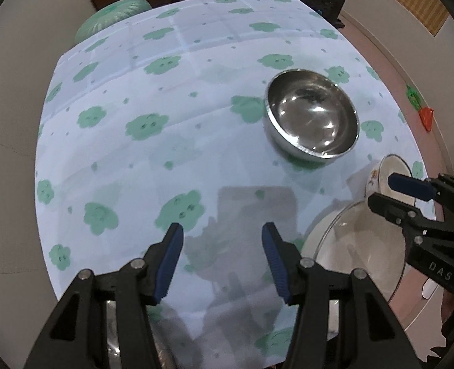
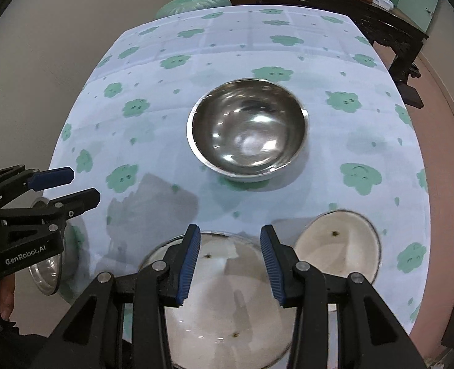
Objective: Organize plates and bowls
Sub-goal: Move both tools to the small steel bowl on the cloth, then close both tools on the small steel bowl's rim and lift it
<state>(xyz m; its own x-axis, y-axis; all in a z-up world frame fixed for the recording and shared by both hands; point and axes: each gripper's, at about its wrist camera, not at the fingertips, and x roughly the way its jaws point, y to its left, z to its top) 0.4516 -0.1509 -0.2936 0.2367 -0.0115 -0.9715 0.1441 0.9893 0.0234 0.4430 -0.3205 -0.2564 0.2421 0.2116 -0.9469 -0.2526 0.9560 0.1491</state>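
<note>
A steel bowl (image 1: pixel 312 113) (image 2: pixel 248 130) stands upright on the flowered tablecloth, ahead of both grippers. A clear glass bowl (image 2: pixel 227 301) (image 1: pixel 359 252) sits on a white plate right under my right gripper (image 2: pixel 230 240), which is open and empty above its far rim. A small cream bowl (image 2: pixel 339 249) (image 1: pixel 390 178) stands to its right. My left gripper (image 1: pixel 223 240) is open and empty over bare cloth; a steel dish (image 2: pixel 50 272) lies below it at the near left edge. Each gripper shows in the other's view, the right (image 1: pixel 384 190) and the left (image 2: pixel 85 186).
The table (image 1: pixel 110 160) is covered by a pale blue cloth with green flowers. A dark wooden cabinet (image 2: pixel 390 27) and a green cushion (image 1: pixel 113 15) stand beyond the far edge. The floor drops off at the right edge.
</note>
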